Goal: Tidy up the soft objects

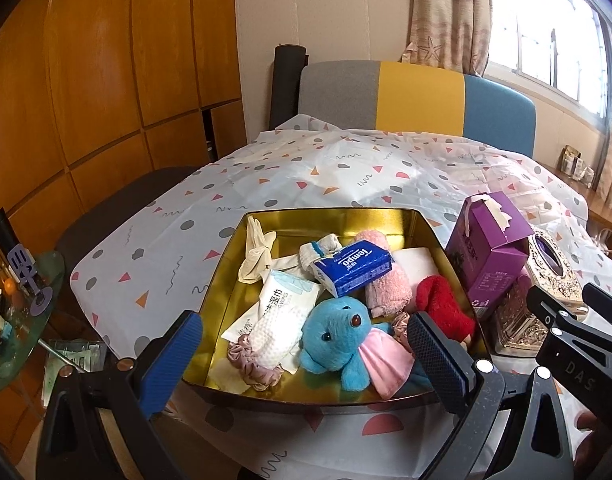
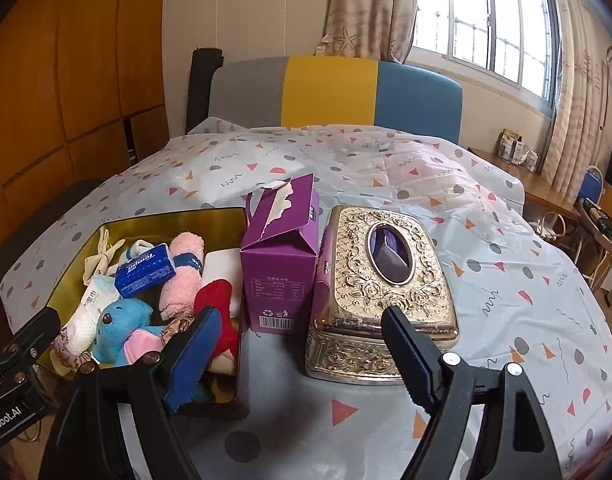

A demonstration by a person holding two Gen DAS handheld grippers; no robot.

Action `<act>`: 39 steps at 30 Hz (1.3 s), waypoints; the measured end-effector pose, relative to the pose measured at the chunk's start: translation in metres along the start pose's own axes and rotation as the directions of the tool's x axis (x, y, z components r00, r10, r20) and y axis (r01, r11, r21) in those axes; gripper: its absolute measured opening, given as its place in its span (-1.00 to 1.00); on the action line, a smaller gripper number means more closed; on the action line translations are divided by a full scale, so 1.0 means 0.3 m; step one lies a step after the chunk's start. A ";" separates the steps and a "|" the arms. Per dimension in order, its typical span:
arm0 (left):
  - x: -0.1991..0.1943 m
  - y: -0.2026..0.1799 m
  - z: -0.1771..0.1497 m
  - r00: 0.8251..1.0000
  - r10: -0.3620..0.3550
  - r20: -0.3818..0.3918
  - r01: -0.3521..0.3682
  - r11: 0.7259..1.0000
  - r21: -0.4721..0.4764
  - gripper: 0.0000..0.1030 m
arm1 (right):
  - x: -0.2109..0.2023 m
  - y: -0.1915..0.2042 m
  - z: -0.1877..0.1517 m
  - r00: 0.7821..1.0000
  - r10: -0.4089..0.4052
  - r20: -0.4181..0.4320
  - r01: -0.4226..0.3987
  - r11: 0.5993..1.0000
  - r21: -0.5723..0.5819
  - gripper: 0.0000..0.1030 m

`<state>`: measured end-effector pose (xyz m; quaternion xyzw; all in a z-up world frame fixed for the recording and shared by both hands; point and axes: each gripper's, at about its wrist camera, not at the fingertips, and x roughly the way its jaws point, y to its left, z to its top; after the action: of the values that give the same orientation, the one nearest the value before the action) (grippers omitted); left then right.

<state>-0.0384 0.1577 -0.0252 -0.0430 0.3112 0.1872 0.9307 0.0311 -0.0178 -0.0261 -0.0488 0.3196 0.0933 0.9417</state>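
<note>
A gold-lined tin tray (image 1: pixel 226 280) (image 2: pixel 72 268) holds soft things: a blue plush toy (image 1: pixel 338 338) (image 2: pixel 124 322), a blue tissue pack (image 1: pixel 352 266) (image 2: pixel 146 270), a rolled pink towel (image 1: pixel 386 284) (image 2: pixel 184 276), a wet-wipes pack (image 1: pixel 286 300), a red plush (image 1: pixel 444 306) (image 2: pixel 214 300), cream gloves (image 1: pixel 256 252) and scrunchies (image 1: pixel 250 364). My left gripper (image 1: pixel 306 358) hangs open over the tray's near edge, nothing between its fingers. My right gripper (image 2: pixel 304 356) stands open in front of the purple carton (image 2: pixel 282 256) (image 1: pixel 488 252) and the ornate gold tissue box (image 2: pixel 386 284) (image 1: pixel 546 284), holding nothing.
A white patterned cloth (image 2: pixel 466 208) (image 1: pixel 266 176) covers the table. A grey, yellow and blue chair back (image 1: pixel 418 96) (image 2: pixel 330 90) stands behind it. A small glass side table (image 1: pixel 18 320) with clutter sits at the left. A wooden desk (image 2: pixel 518 176) lies under the window.
</note>
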 end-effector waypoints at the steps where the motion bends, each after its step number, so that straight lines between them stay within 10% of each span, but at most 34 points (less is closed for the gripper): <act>1: -0.002 0.001 0.001 1.000 0.000 0.001 0.000 1.000 -0.003 0.99 | 0.000 0.002 0.001 1.000 0.000 0.001 0.000 1.000 -0.001 0.62; 39: 0.001 0.039 0.002 1.000 0.007 -0.005 -0.008 1.000 -0.022 0.99 | 0.017 0.046 -0.004 1.000 0.009 -0.021 -0.010 1.000 -0.019 0.62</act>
<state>-0.0421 0.1688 -0.0245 -0.0526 0.3117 0.1941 0.9287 0.0314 -0.0037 -0.0305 -0.0574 0.3289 0.1003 0.9373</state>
